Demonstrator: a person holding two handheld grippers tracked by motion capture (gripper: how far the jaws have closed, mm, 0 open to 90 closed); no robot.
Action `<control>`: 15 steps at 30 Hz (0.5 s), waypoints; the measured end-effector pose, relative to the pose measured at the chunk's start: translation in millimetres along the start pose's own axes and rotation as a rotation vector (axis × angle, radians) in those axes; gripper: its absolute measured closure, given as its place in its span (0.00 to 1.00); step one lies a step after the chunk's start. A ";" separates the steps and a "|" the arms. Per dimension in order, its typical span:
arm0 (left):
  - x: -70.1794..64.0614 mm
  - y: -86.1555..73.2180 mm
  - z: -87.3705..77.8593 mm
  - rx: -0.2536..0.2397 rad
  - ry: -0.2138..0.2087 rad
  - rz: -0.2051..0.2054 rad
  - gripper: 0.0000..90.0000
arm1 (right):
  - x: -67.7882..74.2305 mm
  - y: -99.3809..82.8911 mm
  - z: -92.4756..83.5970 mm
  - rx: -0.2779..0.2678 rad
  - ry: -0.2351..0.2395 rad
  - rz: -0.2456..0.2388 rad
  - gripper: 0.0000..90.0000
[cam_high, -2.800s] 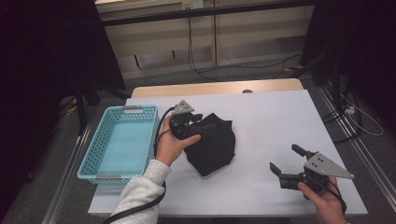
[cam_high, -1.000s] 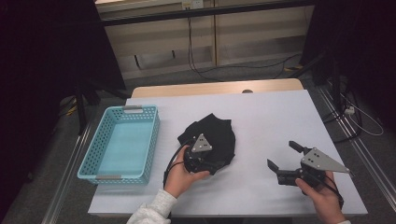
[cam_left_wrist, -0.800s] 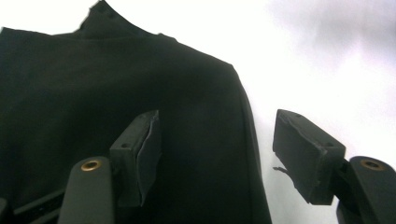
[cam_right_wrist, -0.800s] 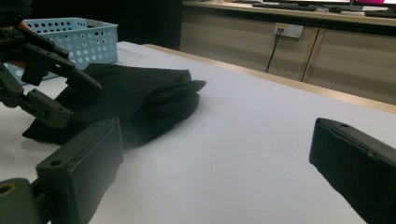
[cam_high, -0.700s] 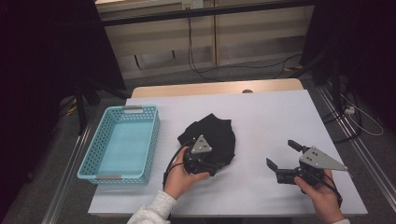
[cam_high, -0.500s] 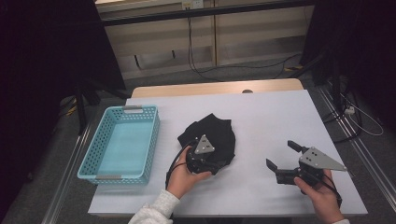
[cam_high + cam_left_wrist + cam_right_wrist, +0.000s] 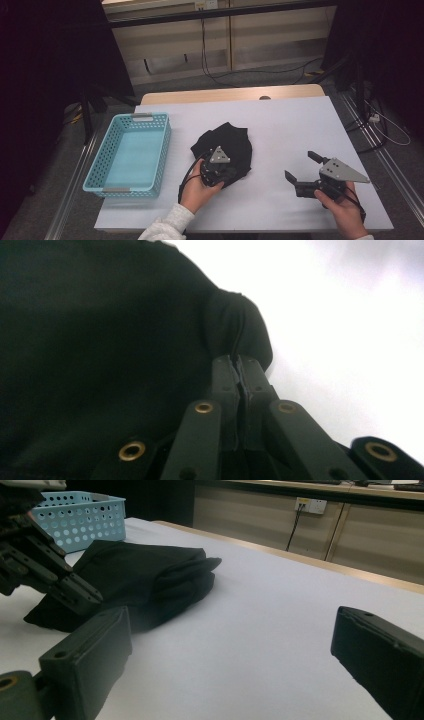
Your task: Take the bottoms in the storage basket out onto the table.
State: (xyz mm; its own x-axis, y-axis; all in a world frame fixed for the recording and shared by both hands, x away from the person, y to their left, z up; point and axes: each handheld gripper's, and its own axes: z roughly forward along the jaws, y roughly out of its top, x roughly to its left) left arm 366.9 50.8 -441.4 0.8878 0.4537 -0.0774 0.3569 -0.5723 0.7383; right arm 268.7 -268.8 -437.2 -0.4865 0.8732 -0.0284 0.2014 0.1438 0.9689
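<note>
The left gripper [image 7: 226, 176] has just been closing — its jaws now pinch the near edge of the black garment [image 7: 227, 146], bunched mid-table beside the blue basket [image 7: 131, 152]. The right gripper [image 7: 301, 168] hovers apart — jaws wide, empty.

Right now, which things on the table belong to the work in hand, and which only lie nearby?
In the work:
- black cloth, folded
- left gripper, jaws just closed on the cloth's edge

Only nearby:
- blue basket, at the table's left
- right gripper, open, apart from the cloth
</note>
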 end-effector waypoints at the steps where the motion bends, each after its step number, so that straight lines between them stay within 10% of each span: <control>1: 0.7 0.8 -1.4 -0.009 -0.001 -0.004 0.97 | 0.1 -0.2 0.4 0.002 0.000 0.002 0.02; 15: 41.1 -3.7 -65.5 -0.198 0.062 -0.169 0.98 | 2.5 0.9 16.2 0.054 0.027 -0.005 0.03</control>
State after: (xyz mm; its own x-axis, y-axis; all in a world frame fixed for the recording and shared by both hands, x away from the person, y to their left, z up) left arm 383.0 116.3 -403.4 0.7985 0.5763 -0.1741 0.4296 -0.3429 0.8354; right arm 281.4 -259.0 -440.5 -0.5103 0.8596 -0.0254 0.2445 0.1734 0.9540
